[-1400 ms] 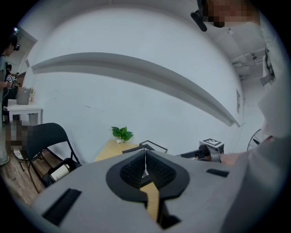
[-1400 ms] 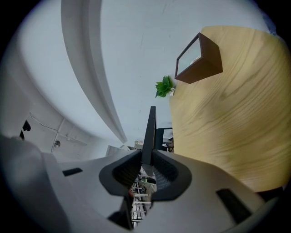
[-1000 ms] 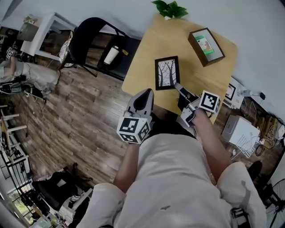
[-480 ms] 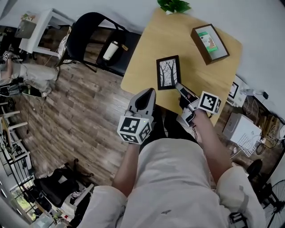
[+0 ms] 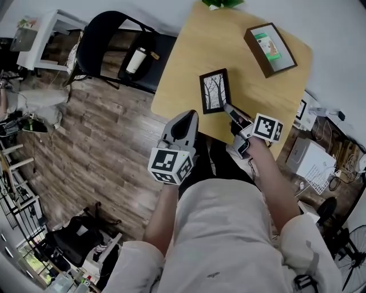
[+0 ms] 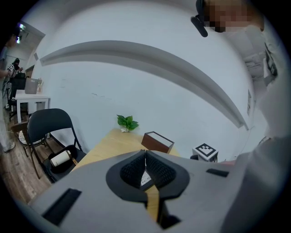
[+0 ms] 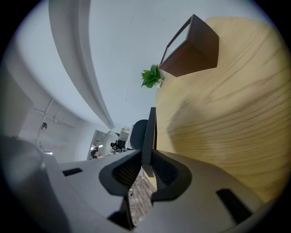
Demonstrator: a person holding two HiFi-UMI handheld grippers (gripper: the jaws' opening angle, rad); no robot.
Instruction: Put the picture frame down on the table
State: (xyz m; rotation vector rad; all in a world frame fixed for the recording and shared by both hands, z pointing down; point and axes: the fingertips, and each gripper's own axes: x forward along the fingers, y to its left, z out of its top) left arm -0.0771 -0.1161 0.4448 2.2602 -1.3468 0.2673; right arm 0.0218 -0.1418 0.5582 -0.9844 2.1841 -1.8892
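Observation:
A black picture frame point(image 5: 214, 91) with a bare-tree print is over the near part of the round wooden table point(image 5: 183, 74). My right gripper point(image 5: 227, 109) is shut on its lower right corner. In the right gripper view the frame point(image 7: 149, 132) shows edge-on, pinched between the jaws, with the tabletop point(image 7: 227, 118) beside it. Whether the frame touches the table I cannot tell. My left gripper point(image 5: 186, 121) hovers near the table's front edge, jaws shut with nothing in them. The left gripper point(image 6: 145, 157) points over the table.
A brown open box point(image 5: 270, 48) lies at the table's far right, also the brown box point(image 6: 157, 142) ahead of the left gripper. A small green plant point(image 5: 220, 3) stands at the far edge. A black folding chair point(image 5: 120, 51) holding a white bottle point(image 5: 133, 59) stands left of the table.
The frame and my right gripper have shifted slightly up and away across the table. The left gripper has stayed about where it was.

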